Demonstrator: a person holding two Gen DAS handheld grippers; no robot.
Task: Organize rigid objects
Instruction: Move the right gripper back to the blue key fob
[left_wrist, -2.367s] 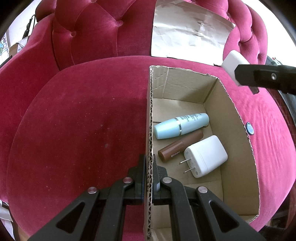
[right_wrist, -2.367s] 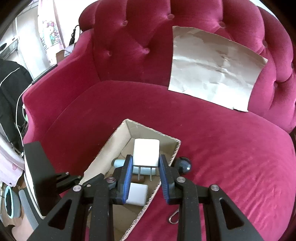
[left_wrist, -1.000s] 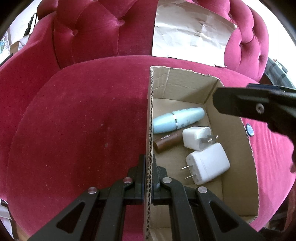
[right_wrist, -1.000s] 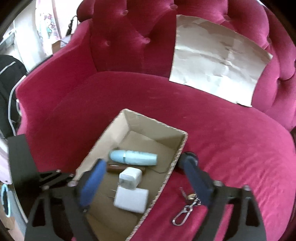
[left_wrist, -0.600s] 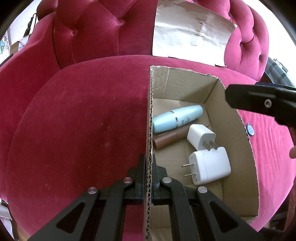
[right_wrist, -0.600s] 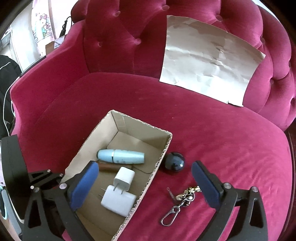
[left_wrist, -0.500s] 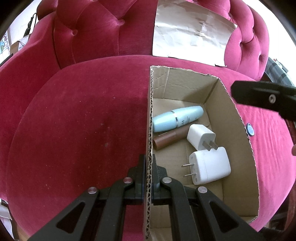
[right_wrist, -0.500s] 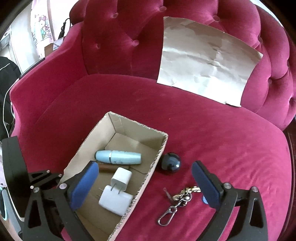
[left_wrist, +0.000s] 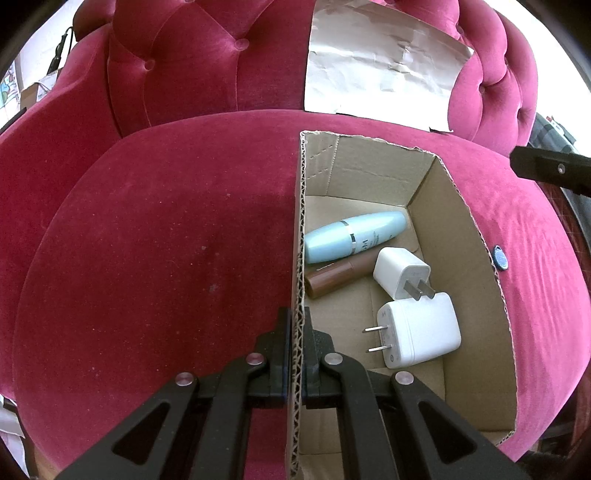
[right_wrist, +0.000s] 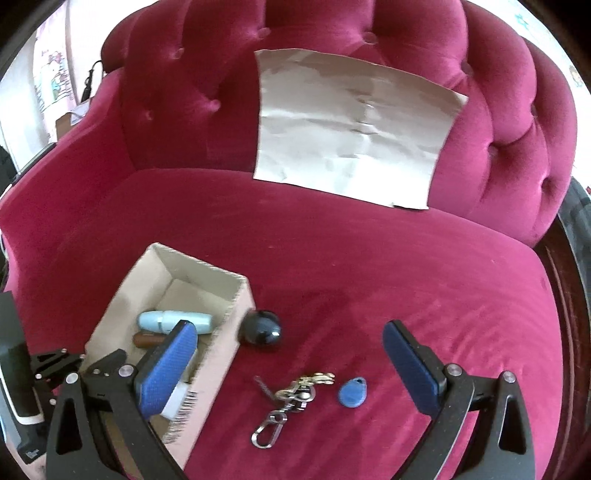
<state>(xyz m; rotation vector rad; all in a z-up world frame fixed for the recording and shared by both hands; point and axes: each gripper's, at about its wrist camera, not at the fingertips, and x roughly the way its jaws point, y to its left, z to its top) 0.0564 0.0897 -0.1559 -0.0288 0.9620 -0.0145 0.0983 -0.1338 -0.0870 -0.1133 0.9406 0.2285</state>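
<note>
Crimson velvet sofa (right_wrist: 332, 240) cushions carry everything. Right hand-held gripper (right_wrist: 290, 365) hangs spread wide over the key bunch (right_wrist: 291, 397) and blue fob (right_wrist: 352, 393): light, stiff metal, probably slippery, best pinched at the clustered rings. Beside them sits a glossy black ball (right_wrist: 261, 327), likely to roll. Left hand-held gripper (left_wrist: 297, 350) is clenched on the corrugated cardboard box (left_wrist: 476, 295) wall; inside lie smooth chargers (left_wrist: 419, 334).
</note>
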